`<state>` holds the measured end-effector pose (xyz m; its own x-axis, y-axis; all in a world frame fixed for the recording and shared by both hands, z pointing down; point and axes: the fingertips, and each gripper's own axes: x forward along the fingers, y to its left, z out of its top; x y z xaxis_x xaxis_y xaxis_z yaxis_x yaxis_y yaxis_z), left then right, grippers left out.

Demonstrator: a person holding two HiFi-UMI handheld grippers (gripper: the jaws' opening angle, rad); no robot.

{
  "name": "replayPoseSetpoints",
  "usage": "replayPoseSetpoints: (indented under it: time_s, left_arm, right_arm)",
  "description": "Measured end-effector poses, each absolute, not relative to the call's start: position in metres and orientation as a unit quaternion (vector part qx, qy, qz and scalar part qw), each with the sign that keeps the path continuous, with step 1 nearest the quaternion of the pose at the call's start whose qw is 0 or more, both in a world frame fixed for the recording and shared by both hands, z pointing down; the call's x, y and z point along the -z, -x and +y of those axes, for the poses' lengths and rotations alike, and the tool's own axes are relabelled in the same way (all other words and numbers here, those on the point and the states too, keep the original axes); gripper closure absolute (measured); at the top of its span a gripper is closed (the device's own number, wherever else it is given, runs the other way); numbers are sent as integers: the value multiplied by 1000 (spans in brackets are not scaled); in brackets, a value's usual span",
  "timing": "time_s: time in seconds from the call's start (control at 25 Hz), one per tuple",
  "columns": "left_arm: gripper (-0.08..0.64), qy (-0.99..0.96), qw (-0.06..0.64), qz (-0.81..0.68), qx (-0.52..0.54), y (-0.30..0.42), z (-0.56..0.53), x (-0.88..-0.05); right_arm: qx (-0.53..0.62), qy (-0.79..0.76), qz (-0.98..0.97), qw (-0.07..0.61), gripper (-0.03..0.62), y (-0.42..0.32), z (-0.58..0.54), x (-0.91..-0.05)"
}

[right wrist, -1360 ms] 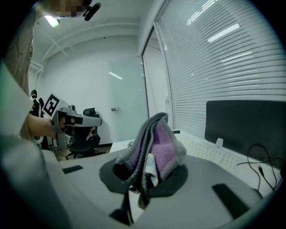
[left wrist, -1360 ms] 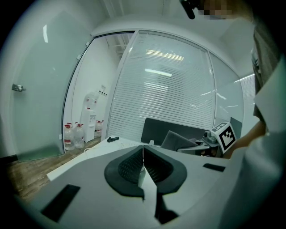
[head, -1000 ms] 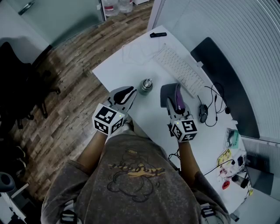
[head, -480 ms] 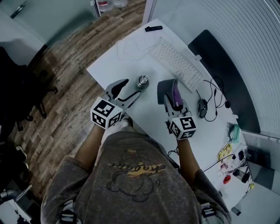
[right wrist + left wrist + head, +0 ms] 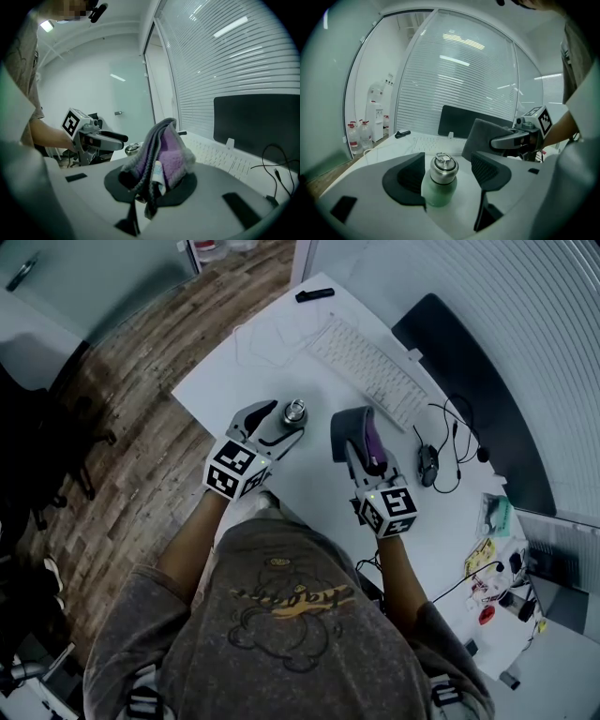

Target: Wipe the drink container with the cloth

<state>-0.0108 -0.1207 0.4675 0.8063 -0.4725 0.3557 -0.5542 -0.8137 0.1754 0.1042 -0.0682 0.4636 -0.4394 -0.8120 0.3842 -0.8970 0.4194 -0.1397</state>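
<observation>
Left claw (image 5: pixel 449 174) jaws just opening, drink container (image 5: pixel 439 186) upright between

Pale green bottle (image 5: pixel 438 190), grey-and-purple cloth (image 5: pixel 165 157), white desk (image 5: pixel 311 486).

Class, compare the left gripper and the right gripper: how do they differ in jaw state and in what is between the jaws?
Jaws: the left gripper has its jaws wide apart, having just been opening; the right gripper has its jaws shut.
Contents: the bottle stands loose between the left gripper's jaws; the right gripper clamps the folded grey-purple cloth.
Shared: both are over the white desk.
</observation>
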Motion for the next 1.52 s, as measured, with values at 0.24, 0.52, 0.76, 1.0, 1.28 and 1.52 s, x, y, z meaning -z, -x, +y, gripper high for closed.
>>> replayPoseSetpoints:
  time_s: [0.24,0.52,0.76,1.0,1.28,1.52]
  left_arm:
    - [261,-939,132,-267,-172,0,-132,-484]
    - [274,-941,129,-254,-182,-12,-139,-490]
    - [302,-941,133,-253,-181,-12,-140,-490]
    - [304,-941,136,-250,-181,-12,-140,-491]
    - [305,-942,138,-248,-177,-13,-139,-491]
    - [305,-942,140,-249,-174,-13,-139,-492]
  right_arm:
    - [-171,-520,-827,131,537,-112,-69,-467]
    - [-179,-523,-823,134,537,-116,-72,-471]
    - [-179,-523,-822,139,537,-123,-76,-471]
    - [-159,-507,-835,144,537,-128,-93,-459]
    - [-122,-443,-869,186,537,-120,-132,-449]
    - [-89,-366,-900,220,537,-101,-175,-453]
